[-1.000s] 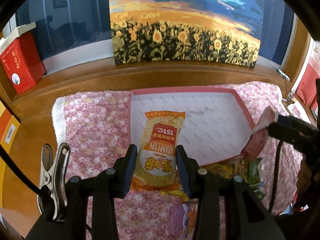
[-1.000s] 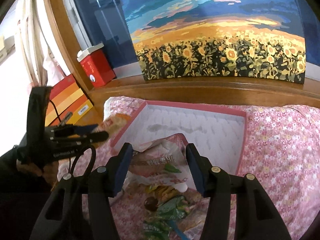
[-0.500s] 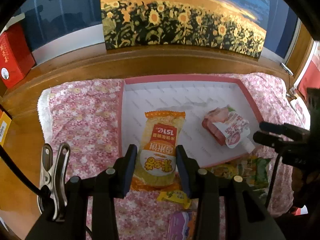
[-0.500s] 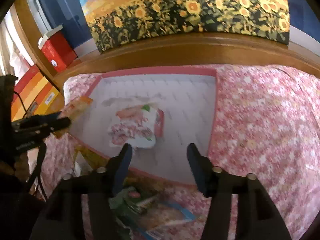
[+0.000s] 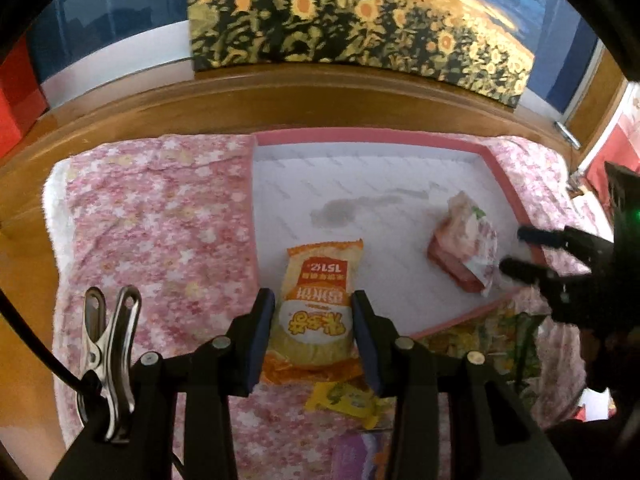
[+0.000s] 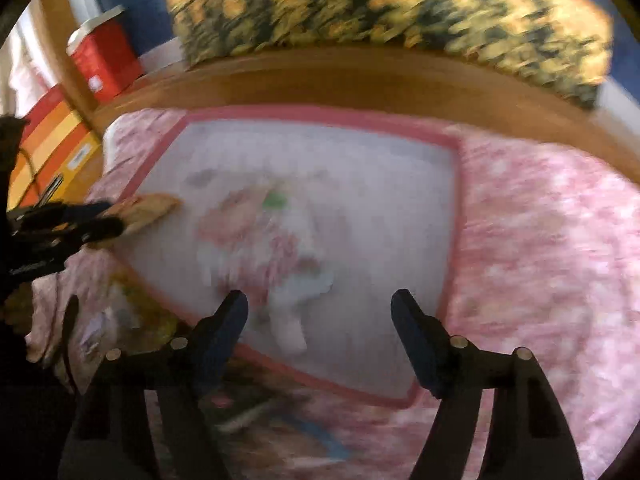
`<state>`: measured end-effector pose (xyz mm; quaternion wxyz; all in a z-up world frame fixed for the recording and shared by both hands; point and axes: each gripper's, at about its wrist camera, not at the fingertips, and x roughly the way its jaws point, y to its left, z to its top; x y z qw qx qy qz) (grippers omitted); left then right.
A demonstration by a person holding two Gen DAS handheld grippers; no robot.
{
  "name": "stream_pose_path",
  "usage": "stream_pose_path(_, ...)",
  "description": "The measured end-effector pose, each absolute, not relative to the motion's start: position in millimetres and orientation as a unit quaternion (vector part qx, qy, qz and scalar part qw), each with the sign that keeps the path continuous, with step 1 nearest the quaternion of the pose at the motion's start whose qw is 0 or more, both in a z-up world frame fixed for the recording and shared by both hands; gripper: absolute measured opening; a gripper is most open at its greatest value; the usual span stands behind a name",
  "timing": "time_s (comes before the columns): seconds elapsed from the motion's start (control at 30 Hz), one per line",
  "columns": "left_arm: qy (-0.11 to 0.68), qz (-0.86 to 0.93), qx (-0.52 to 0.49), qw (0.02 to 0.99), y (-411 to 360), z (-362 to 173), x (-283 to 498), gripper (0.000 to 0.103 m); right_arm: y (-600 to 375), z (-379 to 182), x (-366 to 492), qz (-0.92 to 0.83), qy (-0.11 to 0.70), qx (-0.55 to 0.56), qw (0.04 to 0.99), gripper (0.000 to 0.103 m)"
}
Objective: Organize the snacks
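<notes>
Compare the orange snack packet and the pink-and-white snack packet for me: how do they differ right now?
The orange snack packet is clamped in the left hand-held gripper; the pink-and-white snack packet lies free, the right hand-held gripper opening with nothing between its fingers. The orange one overhangs the pink-rimmed tray's near edge; the pink-and-white one lies fully inside. Both are sealed packets.

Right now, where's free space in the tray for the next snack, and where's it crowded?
Free: the tray floor along its far rim, and the near strip between the orange packet in the left gripper and the pink-white pouch. Crowded: the cloth just outside the near rim, where loose snacks pile up.
</notes>
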<state>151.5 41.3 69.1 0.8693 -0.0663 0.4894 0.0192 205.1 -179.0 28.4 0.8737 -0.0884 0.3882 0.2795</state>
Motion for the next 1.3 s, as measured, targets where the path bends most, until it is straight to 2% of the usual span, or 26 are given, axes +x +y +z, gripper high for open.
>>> stream_pose_path(0.13, 0.493, 0.014, -0.053, 0.868, 35, 69, 157, 0.041, -177, 48, 200, 0.202, 0.317, -0.133, 0.917, 0.076)
stream_pose_path(0.2, 0.492, 0.013, -0.052, 0.869, 34, 69, 158, 0.041, -177, 56, 198, 0.213, 0.293, -0.116, 0.925, 0.076)
stream_pose_path(0.47, 0.465, 0.023, -0.061, 0.883, 40, 82, 153, 0.043, -166, 50, 226, 0.301, 0.355, 0.019, 0.885, 0.075)
stream_pose_path(0.53, 0.457, 0.022, -0.067, 0.887, 43, 86, 150, 0.043, -160, 48, 230, 0.298, 0.361, 0.021, 0.883, 0.070)
stream_pose_path(0.6, 0.453, 0.022, -0.075, 0.888, 46, 87, 151, 0.043, -153, 43, 237, 0.283, 0.371, 0.007, 0.885, 0.048)
stream_pose_path(0.67, 0.452, 0.022, -0.080, 0.888, 47, 88, 152, 0.043, -144, 35, 242, 0.302, 0.393, -0.008, 0.869, 0.036)
stream_pose_path(0.77, 0.450, 0.023, -0.084, 0.889, 49, 89, 151, 0.043, -128, 30, 234, 0.335, 0.382, -0.057, 0.859, 0.035)
stream_pose_path(0.87, 0.447, 0.024, -0.097, 0.889, 52, 91, 144, 0.043, -117, 31, 220, 0.374, 0.374, -0.089, 0.844, 0.036)
stream_pose_path(0.93, 0.452, 0.015, -0.106, 0.886, 52, 88, 142, 0.043, -113, 32, 212, 0.386, 0.363, -0.093, 0.843, 0.041)
stream_pose_path(1.0, 0.471, -0.015, -0.125, 0.873, 50, 79, 142, 0.040, -113, 33, 203, 0.376, 0.351, -0.102, 0.851, 0.070)
stream_pose_path(1.03, 0.474, -0.027, -0.135, 0.870, 50, 75, 142, 0.040, -114, 35, 197, 0.373, 0.341, -0.105, 0.856, 0.074)
stream_pose_path(1.3, 0.445, -0.031, -0.139, 0.884, 44, 86, 140, 0.039, -142, 52, 178, 0.356, 0.318, -0.064, 0.877, 0.076)
